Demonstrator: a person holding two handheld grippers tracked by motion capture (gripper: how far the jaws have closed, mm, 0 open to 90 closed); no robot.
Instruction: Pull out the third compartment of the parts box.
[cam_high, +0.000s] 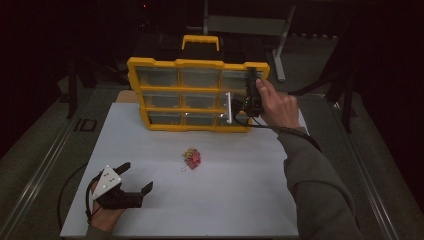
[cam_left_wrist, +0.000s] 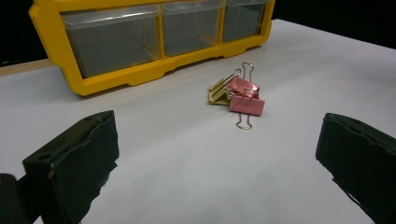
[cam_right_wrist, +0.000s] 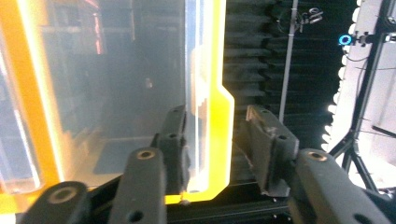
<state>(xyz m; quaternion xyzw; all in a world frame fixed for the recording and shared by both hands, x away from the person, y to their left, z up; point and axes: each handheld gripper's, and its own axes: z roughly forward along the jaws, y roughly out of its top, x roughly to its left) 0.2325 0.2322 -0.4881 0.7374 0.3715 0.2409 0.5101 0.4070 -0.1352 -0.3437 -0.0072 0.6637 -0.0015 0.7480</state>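
1. Your left gripper (cam_high: 135, 177) lies nearest the camera, resting low on the white table (cam_high: 240, 200) with its jaws spread wide and nothing between them.
2. Ahead of those jaws, well apart from them, sits a small heap of binder clips (cam_left_wrist: 239, 95): pink ones on top, a yellowish one touching them at the left, wire handles sticking out.
3. Beyond the clips stands the yellow organiser case (cam_high: 195, 95), upright on its edge, its clear drawers facing you.
4. Your right gripper (cam_high: 250, 97) is up at the case's right side, held in your right hand (cam_high: 277, 107).
5. Seen along that gripper, one jaw lies against the clear drawer front (cam_right_wrist: 198, 93) and the other stands just outside the yellow rim (cam_right_wrist: 224, 116), with a gap left beside it; the jaws are part-way together around that edge, and I cannot tell whether they clamp it.
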